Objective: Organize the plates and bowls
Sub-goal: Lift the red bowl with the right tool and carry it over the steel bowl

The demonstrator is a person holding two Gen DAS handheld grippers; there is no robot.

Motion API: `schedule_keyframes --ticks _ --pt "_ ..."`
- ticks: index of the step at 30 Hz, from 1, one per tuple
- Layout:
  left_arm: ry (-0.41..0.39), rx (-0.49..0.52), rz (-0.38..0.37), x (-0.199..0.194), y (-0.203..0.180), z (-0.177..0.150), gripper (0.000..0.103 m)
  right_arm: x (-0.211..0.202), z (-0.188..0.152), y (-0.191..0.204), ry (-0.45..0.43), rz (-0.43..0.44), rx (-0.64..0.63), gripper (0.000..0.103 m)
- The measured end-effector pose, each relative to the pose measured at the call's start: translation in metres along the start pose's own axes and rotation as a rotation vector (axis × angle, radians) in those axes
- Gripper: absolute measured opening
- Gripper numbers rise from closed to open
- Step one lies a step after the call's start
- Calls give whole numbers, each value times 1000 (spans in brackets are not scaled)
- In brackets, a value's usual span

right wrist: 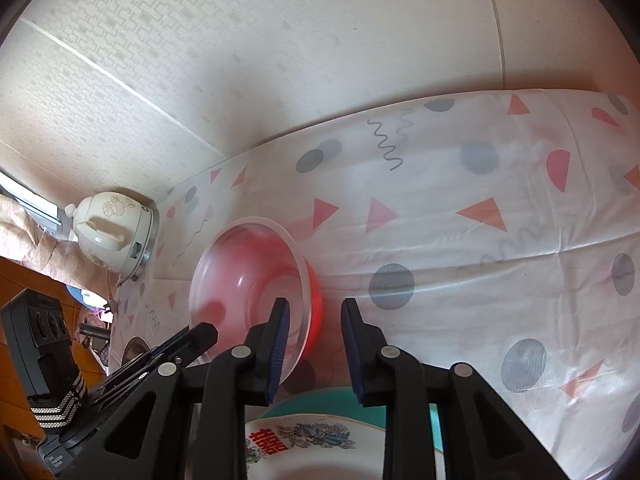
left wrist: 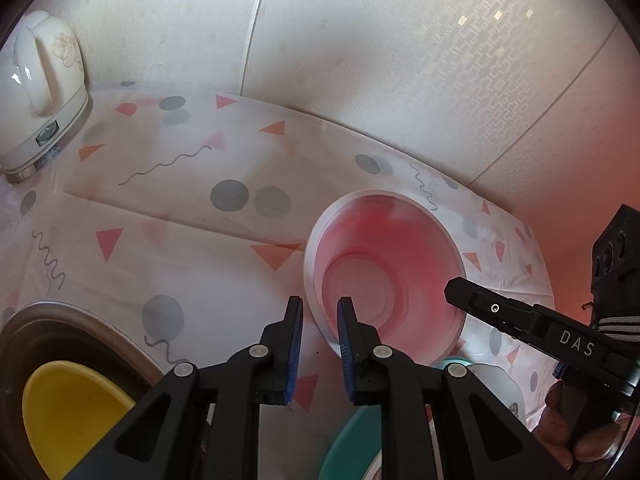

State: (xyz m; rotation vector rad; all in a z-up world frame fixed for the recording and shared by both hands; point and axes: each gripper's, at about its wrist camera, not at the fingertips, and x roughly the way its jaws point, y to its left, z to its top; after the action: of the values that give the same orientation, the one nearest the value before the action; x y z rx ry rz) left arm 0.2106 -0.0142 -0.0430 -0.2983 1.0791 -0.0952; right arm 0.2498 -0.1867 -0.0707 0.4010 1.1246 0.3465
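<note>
On the left wrist view, a translucent bowl [left wrist: 384, 276] with a red-tinted interior and white rim lies tipped on its side on the tablecloth [left wrist: 192, 208], its mouth facing the camera. The left gripper [left wrist: 319, 312] hangs just before the near rim, its blue-padded jaws nearly closed with a narrow gap and nothing between them. The right gripper [left wrist: 460, 294] enters from the right, its tip at the bowl's right edge; whether it touches is unclear. A yellow bowl [left wrist: 68, 412] sits inside a metal pot [left wrist: 48, 316] at lower left, both cut off by the frame. A teal plate [left wrist: 352, 440] is largely hidden behind the gripper. A white kettle [left wrist: 40, 92] stands at the back left against patterned wallpaper [left wrist: 400, 40].

On the right wrist view, the same bowl [right wrist: 252, 280] is blurred, tilted, with red showing at its outer edge. The right gripper [right wrist: 314, 312] shows a narrow gap; its left pad overlaps the bowl's rim, yet a grip cannot be confirmed. Below, a decorated white plate [right wrist: 312, 444] rests on the teal plate [right wrist: 328, 398], both cut off. The left gripper [right wrist: 200, 334] reaches in at lower left.
</note>
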Motion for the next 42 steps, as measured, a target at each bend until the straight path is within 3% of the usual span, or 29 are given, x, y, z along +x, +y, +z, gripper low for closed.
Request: schedule_keyframes --ticks 3,26,42 --pt "-6 25 -13 -2 -4 -3 13 1 -4 5 -3 -6 -22 10" --pt "-121 81 57 -47 4 -17 13 1 -17 30 5 65 -36 11" --pt "-148 82 50 -68 7 -32 13 -11 -26 41 -10 76 -53 11"
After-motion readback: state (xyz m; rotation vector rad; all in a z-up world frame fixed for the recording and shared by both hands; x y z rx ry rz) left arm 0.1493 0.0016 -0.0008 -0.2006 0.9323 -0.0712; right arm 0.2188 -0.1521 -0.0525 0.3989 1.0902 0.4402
